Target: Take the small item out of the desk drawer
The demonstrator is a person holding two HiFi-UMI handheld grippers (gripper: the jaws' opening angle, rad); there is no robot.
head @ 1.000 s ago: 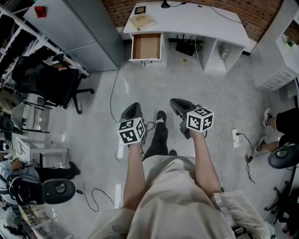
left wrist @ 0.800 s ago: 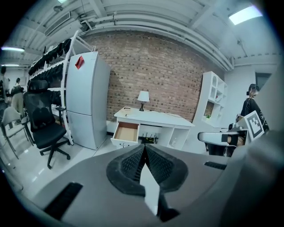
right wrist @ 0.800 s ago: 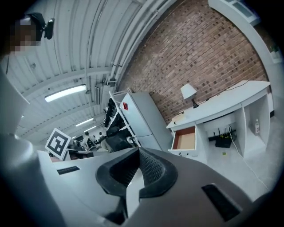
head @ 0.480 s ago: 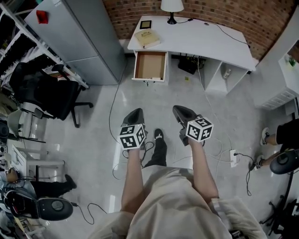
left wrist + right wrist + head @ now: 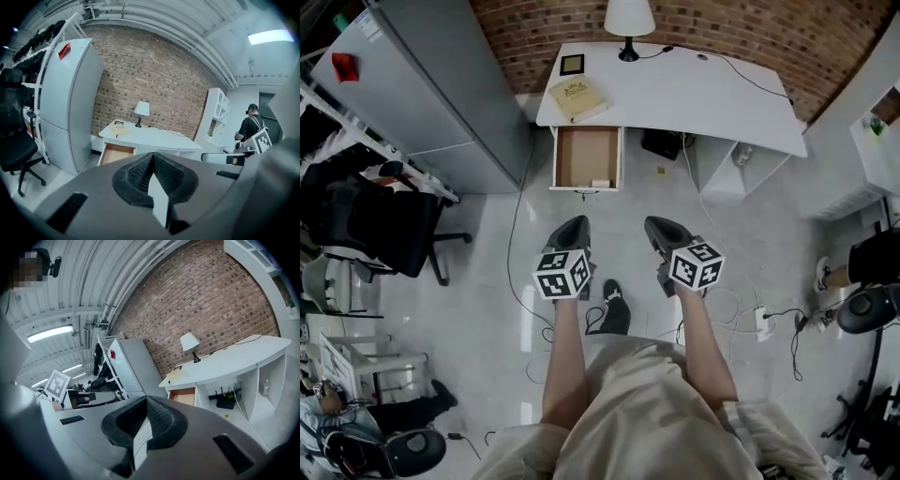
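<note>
A: In the head view, the drawer [image 5: 587, 155] of the white desk [image 5: 712, 94] stands open, well ahead of both grippers. A small pale item [image 5: 601, 183] lies just inside its front wall.

B: And the left gripper [image 5: 572, 223] and right gripper [image 5: 661, 225]?

A: Side by side above the floor, aimed at the desk, nothing in either.

B: The left gripper view?

A: Its ribbed pads meet with nothing between them. The drawer [image 5: 115, 153] shows beyond, but the item is too small to make out.

B: The right gripper view?

A: The same: jaws pressed together and empty, the drawer [image 5: 183, 396] far off.

B: Then I'd get close first and part one gripper's jaws before reaching the drawer. I'd drop in over the front wall and pinch the item across its narrow side, with the other gripper held clear.
</note>
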